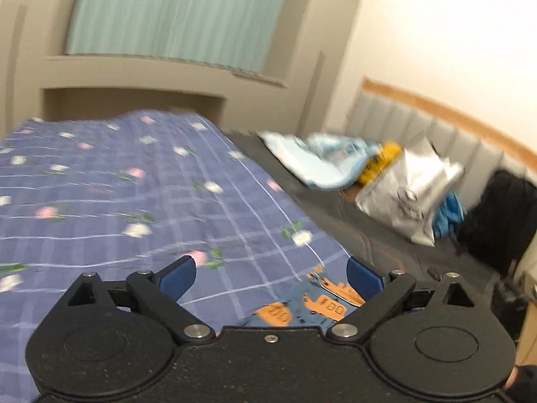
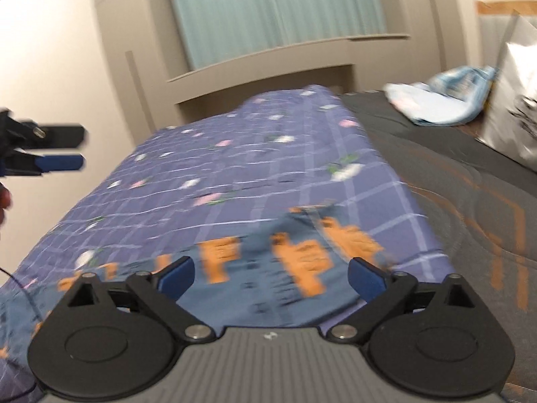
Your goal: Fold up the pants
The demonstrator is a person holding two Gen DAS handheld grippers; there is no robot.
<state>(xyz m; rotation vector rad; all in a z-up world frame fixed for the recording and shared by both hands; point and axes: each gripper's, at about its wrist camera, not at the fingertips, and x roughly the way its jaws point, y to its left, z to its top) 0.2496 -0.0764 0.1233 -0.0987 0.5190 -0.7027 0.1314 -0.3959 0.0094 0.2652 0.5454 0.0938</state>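
Note:
The pants (image 2: 275, 268), blue with an orange print, lie flat on a purple checked sheet (image 2: 235, 174) with small flowers. My right gripper (image 2: 272, 263) hangs just above them, open, with nothing between its blue pads. My left gripper (image 1: 270, 263) is open too and empty, raised over the sheet (image 1: 134, 201). Only a corner of the pants (image 1: 302, 305) shows low between its fingers. The right wrist view also catches the left gripper (image 2: 82, 147) at the far left edge, off the side of the bed, jaws apart. Both views are blurred.
Right of the sheet is bare dark mattress (image 1: 352, 228). On it lie a light-blue cloth pile (image 1: 319, 161), a yellow item (image 1: 379, 164), a silver bag (image 1: 412, 194) and a black bag (image 1: 503, 215) by the padded headboard (image 1: 419, 127). A green curtain (image 1: 174, 13) hangs beyond.

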